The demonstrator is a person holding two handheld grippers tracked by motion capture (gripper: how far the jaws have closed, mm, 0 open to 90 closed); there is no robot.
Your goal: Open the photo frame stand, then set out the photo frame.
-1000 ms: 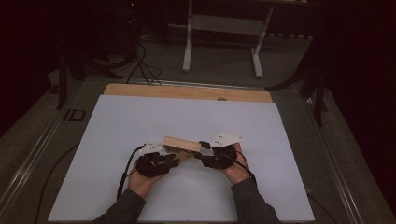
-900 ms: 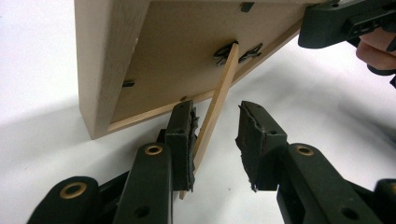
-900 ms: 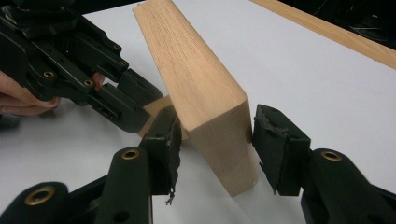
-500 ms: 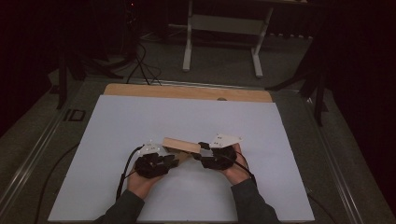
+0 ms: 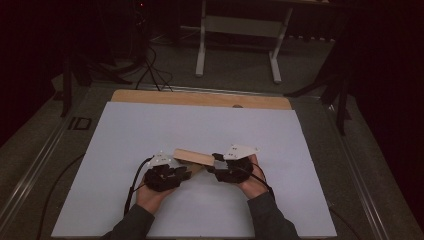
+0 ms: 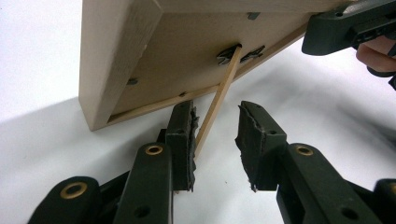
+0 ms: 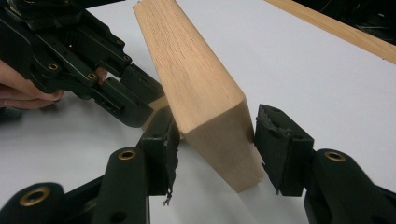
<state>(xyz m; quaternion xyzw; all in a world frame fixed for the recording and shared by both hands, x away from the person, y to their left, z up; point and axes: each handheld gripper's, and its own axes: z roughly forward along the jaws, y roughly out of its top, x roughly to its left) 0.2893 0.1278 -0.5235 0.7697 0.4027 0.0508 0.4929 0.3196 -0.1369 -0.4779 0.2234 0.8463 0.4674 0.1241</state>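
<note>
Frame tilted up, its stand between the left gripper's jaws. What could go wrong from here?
The thin stand touches one pad of the open left gripper; closing or pulling sideways might snap it at its hinge. The right gripper holds the frame by one end only, so it could slip and drop onto the table.

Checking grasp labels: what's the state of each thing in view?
wooden frame: tilted up off the white mat.
stand leg: swung out from the frame's back.
left gripper: jaws open, leg against one pad.
right gripper: jaws closed on the frame's end.
</note>
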